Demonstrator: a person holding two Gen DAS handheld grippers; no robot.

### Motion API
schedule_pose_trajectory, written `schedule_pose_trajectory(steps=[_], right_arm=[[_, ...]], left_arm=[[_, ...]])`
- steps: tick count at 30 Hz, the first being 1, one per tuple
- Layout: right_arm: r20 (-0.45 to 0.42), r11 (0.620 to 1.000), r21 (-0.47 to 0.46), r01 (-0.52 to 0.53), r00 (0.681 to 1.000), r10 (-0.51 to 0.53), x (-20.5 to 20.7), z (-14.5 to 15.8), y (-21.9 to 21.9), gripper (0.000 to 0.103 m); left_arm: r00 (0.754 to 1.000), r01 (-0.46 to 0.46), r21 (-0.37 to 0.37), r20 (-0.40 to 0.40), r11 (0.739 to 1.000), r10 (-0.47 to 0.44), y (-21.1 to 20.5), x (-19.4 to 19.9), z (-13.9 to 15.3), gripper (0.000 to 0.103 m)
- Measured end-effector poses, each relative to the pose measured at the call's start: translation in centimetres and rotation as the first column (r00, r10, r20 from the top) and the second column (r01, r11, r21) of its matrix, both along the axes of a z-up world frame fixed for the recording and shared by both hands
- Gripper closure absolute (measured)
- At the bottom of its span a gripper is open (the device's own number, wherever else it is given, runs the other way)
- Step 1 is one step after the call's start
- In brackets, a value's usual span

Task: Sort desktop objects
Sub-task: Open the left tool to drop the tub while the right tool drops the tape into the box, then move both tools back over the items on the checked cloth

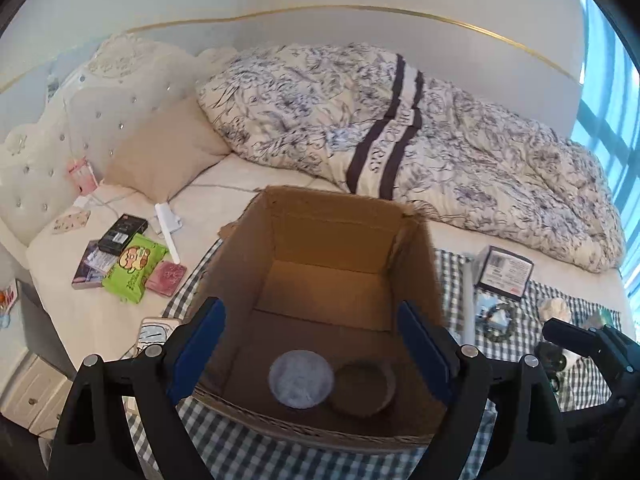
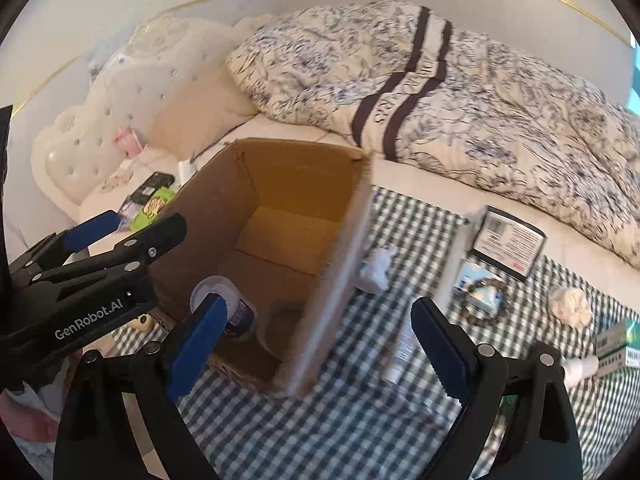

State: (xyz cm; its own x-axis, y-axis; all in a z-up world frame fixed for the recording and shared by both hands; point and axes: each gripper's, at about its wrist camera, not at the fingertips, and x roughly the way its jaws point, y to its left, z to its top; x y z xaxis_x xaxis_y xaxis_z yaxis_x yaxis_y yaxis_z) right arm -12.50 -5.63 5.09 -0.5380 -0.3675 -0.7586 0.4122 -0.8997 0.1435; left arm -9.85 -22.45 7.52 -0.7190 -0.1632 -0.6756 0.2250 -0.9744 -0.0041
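My left gripper [image 1: 310,354] hangs over the open brown cardboard box [image 1: 332,248] with its blue-padded jaws spread wide and empty; my right gripper [image 2: 318,350] hovers at the box's right wall, jaws likewise parted around nothing. Inside the box, on its floor near the front wall, lie a round white-lidded jar [image 1: 301,378] on its side and, just beside it, a shallow brown round dish [image 1: 366,388]. Right of the box, on the blue-and-white checked cloth [image 2: 400,412], sit a crumpled white tissue [image 2: 376,270], a dark beaded bracelet [image 2: 482,300] and a black-framed printed card [image 2: 508,242]
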Motion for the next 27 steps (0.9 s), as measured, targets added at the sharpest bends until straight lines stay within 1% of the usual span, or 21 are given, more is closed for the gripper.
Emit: schedule_pose_trajectory(steps=[7,10,13,16,21,27], right_arm=[[-0.023,0.998,-0.028,0.060,0.998,-0.061,1.6,2.0,5.6,0.009],[-0.032,0.996,-0.033,0.085,0.996,-0.086,2.2,2.7,7.8,0.009],[-0.045,0.994,-0.029,0.102,0.994,-0.103,2.8,3.3,9.7,0.009],[-0.056,0.992,-0.020,0.126,0.990,-0.127,3.2,3.8,11.8,0.009],[-0.071,0.985,-0.015,0.172,0.982,-0.173,3.8,4.0,15.2,0.009],[-0.053,0.970,-0.019,0.243,0.968,-0.244,3.9,2.6,19.4,0.009]], left_arm=[[0.998,0.054,-0.003,-0.020,0.999,-0.054,5.2,1.1,1.8,0.011],[0.997,0.070,0.006,-0.038,0.998,-0.070,7.2,1.5,2.3,0.009],[0.995,0.095,0.027,-0.044,0.995,-0.093,9.2,1.5,2.5,0.008],[0.992,0.119,0.022,-0.046,0.993,-0.118,11.2,1.5,2.6,0.008],[0.988,0.151,0.015,-0.044,0.988,-0.150,14.1,1.1,2.3,0.008],[0.985,0.169,0.020,-0.029,0.985,-0.169,16.4,0.5,0.9,0.008]])
